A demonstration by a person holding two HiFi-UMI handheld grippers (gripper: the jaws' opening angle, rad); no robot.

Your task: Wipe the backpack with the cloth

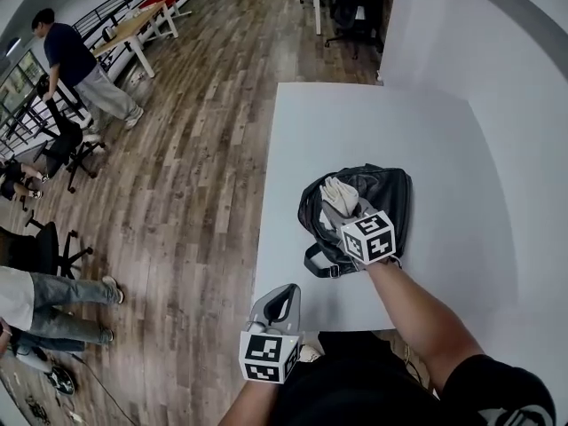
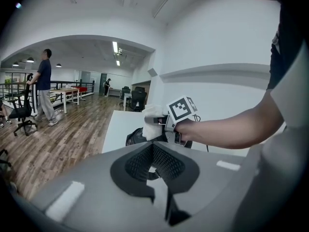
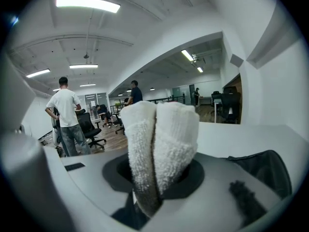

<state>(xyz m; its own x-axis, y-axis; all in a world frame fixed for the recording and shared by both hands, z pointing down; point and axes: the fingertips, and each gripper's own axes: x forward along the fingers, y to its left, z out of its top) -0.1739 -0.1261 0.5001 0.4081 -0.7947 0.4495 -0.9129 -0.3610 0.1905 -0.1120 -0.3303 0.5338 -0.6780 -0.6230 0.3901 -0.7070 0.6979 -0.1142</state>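
The backpack is lying on the desk; the right tongs are pinching the folded cloth just over it; the left tongs, closed on nothing, are hanging off the desk, so the unheld bag may slide.

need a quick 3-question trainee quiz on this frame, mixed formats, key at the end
1. True or false: the left hand-held gripper holds the cloth.
2. The backpack lies on: A) the wood floor B) the white table C) an office chair.
3. Which hand-held gripper is over the backpack in the head view?
Key: 1 false, the right hand-held gripper is shut on the cloth; 2 B; 3 the right one.
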